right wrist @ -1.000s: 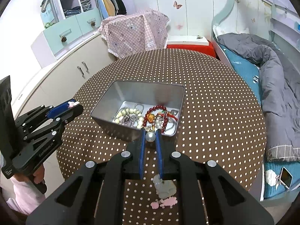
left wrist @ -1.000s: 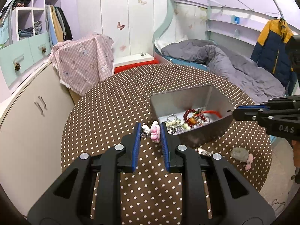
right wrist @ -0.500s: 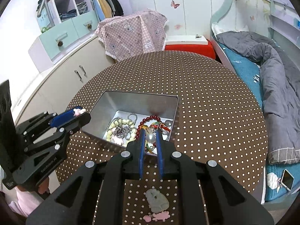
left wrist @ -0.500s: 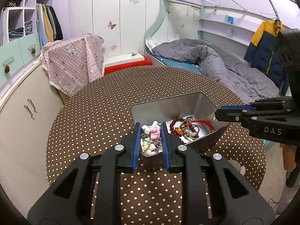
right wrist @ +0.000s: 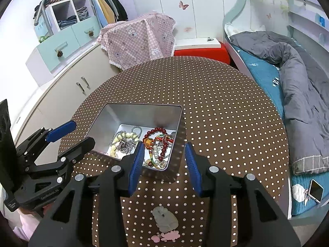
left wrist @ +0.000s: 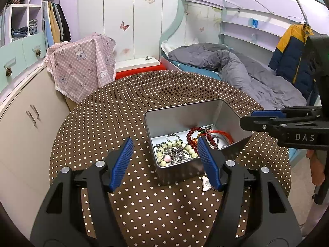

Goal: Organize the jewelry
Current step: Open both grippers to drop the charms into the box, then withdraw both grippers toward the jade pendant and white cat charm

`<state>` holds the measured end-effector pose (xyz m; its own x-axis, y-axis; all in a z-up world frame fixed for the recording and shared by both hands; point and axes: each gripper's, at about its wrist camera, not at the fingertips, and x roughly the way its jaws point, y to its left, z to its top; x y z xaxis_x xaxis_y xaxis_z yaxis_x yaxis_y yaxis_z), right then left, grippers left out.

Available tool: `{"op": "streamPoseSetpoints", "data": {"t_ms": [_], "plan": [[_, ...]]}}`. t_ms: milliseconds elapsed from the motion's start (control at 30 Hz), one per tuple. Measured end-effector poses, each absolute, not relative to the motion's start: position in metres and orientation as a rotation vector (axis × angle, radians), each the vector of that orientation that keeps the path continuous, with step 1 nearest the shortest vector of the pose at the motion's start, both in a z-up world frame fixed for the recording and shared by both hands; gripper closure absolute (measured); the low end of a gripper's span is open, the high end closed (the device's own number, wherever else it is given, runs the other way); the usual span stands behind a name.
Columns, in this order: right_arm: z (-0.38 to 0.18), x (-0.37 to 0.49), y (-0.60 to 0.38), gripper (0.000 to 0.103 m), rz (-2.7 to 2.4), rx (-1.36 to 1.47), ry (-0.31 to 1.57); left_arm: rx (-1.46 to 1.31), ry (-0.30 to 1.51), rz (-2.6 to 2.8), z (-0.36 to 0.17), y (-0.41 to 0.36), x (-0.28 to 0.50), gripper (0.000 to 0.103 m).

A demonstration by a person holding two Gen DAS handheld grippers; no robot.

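Note:
A silver metal tin [left wrist: 181,111] [right wrist: 127,113] stands on the brown polka-dot round table [left wrist: 115,111] [right wrist: 226,111]. It holds a pale bead necklace [left wrist: 174,150] [right wrist: 117,144], a pink charm [left wrist: 167,158], a dark red bead bracelet [left wrist: 192,135] [right wrist: 158,132] and chains. My left gripper [left wrist: 165,160] is open and empty over the tin's near left corner. My right gripper [right wrist: 163,160] is open and empty over the tin's near right corner. A pale green jade pendant [right wrist: 165,219] and a pink charm [right wrist: 166,236] lie on the table below my right gripper. A small white charm [left wrist: 205,183] lies beside the tin.
A cabinet [right wrist: 67,94] stands left of the table. A chair under pink checked cloth [left wrist: 82,68] [right wrist: 139,39] stands behind it. A bed with grey duvet [left wrist: 236,70] [right wrist: 294,78] is on the right. A phone [right wrist: 315,190] lies on the bed.
Both grippers have opened over the tin. The pink charm dropped from the left gripper into the tin, and the pearl piece dropped from the right gripper into it.

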<state>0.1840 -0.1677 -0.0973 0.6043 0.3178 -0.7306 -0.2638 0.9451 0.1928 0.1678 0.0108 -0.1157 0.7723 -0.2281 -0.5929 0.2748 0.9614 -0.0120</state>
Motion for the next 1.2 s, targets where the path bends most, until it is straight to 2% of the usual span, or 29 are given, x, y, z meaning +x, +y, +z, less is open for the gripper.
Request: {"op": "streamPoseSetpoints", "data": {"t_ms": [767,1200], "plan": [[-0.106,0.151,-0.179,0.057,0.279,0.063,0.886,0.033,0.684,-0.286,-0.131,0.013,0.139,0.039],[-0.134,0.136,-0.182,0.054,0.266,0.067,0.959,0.039,0.765,-0.398,-0.159,-0.021,0.131,0.04]]}}
